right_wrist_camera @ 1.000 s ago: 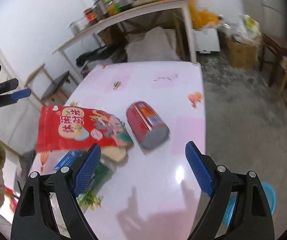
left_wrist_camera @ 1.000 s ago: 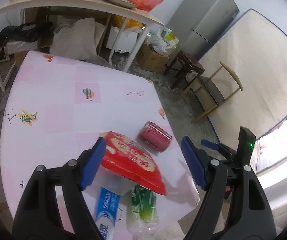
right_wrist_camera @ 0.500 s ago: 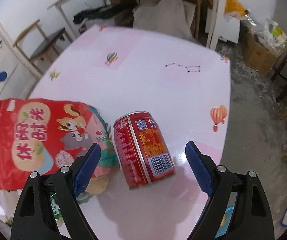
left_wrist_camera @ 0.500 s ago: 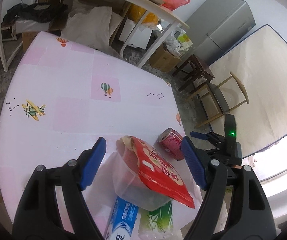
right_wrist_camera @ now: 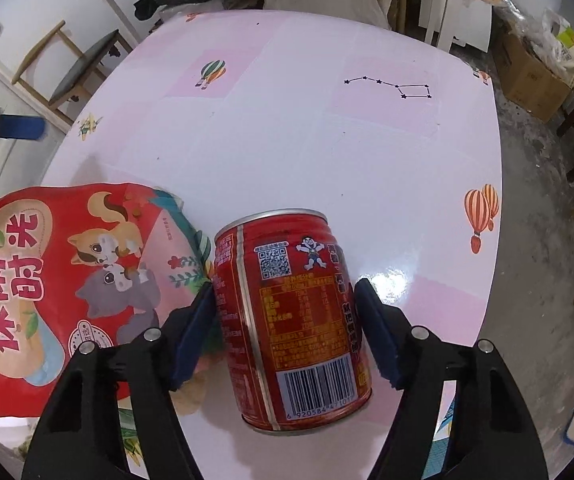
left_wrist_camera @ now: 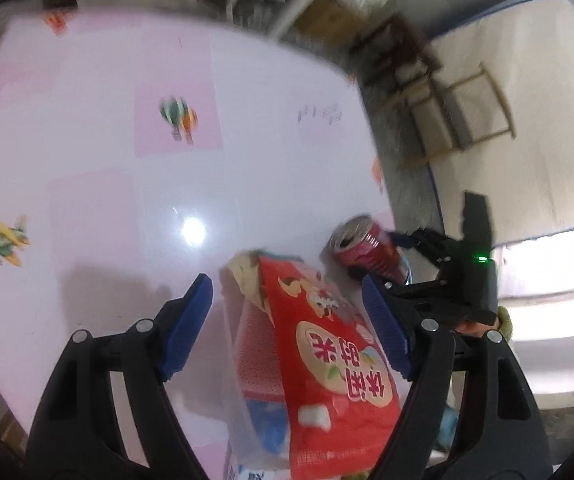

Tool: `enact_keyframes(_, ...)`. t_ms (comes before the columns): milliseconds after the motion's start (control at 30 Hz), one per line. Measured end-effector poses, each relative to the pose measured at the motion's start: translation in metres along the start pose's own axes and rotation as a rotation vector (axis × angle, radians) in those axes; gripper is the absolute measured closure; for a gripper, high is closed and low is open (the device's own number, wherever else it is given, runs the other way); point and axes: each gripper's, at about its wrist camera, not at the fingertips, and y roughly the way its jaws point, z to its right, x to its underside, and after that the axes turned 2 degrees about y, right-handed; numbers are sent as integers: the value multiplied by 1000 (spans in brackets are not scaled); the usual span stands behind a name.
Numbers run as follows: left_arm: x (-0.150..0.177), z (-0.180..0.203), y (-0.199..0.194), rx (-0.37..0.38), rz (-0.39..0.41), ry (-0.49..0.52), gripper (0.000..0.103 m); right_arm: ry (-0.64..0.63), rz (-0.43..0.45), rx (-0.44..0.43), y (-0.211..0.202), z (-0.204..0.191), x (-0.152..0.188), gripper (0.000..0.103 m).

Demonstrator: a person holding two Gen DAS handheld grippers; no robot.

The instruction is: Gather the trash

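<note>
Red on the pink table [right_wrist_camera: 287, 140]: one can [right_wrist_camera: 291, 312], one snack bag [right_wrist_camera: 59, 280]. Right gripper [right_wrist_camera: 285, 320] has just been closing, pads around the can, contact unclear. Left gripper [left_wrist_camera: 287, 326] spread over the bag.

Right gripper [right_wrist_camera: 283, 320] dropped onto red can [right_wrist_camera: 291, 320]; jaws just been closing, now straddling can lying on table [right_wrist_camera: 327, 140], pads at or just beside its sides, contact unclear. Left gripper [left_wrist_camera: 287, 320] descended toward red snack bag [left_wrist_camera: 339, 376], bag now between wide-apart jaws, pads clear. View tilted downward; far shelf gone from frame.
</note>
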Motion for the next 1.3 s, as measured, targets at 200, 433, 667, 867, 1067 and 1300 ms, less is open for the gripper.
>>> enact_keyframes(200, -11, 6, 48, -6, -183, 46, 37, 56, 18, -19, -5, 9, 10, 35)
enact_keyframes(433, -10, 28, 67, -30, -294, 128, 59, 85, 39, -20, -7, 17, 15, 35)
enact_keyframes(667, -3, 37, 65, -65, -282, 172, 93, 114, 58, -38, -7, 21, 17, 35)
enact_keyframes(867, 5, 46, 47, -76, -198, 204, 103, 146, 73, -49, -9, 25, 22, 35)
enact_keyframes(1067, 11, 55, 19, -11, -72, 215, 103, 169, 85, -55, -10, 27, 28, 36)
enact_keyframes(1300, 19, 46, -23, 58, 86, 155, 103, 213, 108, -82, -13, 34, 38, 36)
